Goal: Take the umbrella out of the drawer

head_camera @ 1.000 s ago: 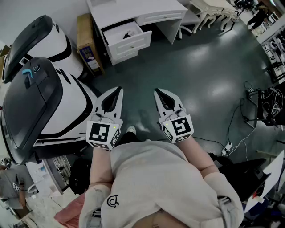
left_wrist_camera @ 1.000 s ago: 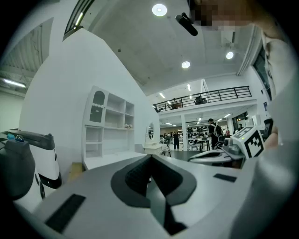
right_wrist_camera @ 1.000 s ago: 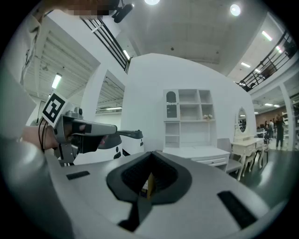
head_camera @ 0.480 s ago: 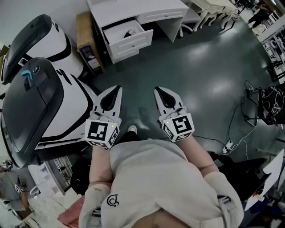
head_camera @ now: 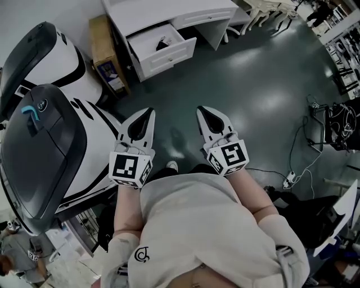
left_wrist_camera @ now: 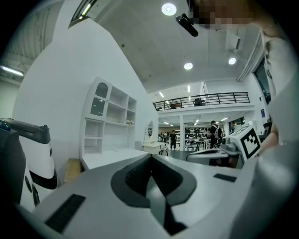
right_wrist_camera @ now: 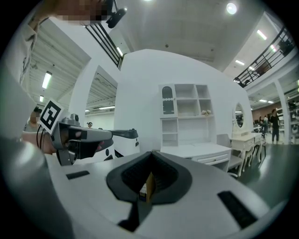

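A white desk stands at the far end of the floor, its top drawer pulled open. A small dark thing lies in the drawer; it is too small to tell if it is the umbrella. My left gripper and right gripper are held side by side, level and well short of the desk. Both are shut on nothing. The left gripper faces the desk top. Past the right gripper I see the desk with its shelf unit.
Two large black-and-white machine shells fill the left side. A cardboard box stands against the desk's left end. Cables and a power strip lie on the dark floor at the right. White furniture stands behind.
The person carrying both grippers has stepped forward toward the desk, so the machines at left slid nearer and lower in the head view. Both grippers stay shut and side by side.
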`<action>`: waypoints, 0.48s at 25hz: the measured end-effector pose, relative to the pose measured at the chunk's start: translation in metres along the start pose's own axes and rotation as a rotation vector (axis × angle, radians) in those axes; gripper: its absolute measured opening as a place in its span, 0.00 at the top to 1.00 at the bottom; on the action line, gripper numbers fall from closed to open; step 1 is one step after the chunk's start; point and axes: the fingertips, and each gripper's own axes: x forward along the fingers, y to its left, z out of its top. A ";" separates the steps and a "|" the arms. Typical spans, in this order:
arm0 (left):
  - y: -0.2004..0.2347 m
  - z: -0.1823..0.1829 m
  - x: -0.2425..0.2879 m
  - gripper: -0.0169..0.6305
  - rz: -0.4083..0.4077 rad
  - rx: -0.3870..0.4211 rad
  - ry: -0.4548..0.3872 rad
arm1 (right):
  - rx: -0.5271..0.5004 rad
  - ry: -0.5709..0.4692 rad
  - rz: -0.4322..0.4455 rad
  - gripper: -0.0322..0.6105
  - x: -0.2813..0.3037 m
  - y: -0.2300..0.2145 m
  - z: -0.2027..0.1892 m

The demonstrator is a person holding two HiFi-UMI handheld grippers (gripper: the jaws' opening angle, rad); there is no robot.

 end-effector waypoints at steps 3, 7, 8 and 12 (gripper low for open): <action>0.019 -0.005 0.009 0.95 0.006 -0.013 0.013 | 0.006 0.017 0.007 0.94 0.020 -0.001 -0.004; 0.035 -0.009 0.029 0.95 0.025 -0.034 0.029 | 0.013 0.036 0.029 0.94 0.043 -0.012 -0.009; 0.038 -0.010 0.036 0.95 0.033 -0.035 0.032 | 0.017 0.039 0.035 0.94 0.049 -0.018 -0.010; 0.050 -0.013 0.063 0.95 0.080 -0.036 0.042 | 0.021 0.040 0.080 0.94 0.078 -0.044 -0.015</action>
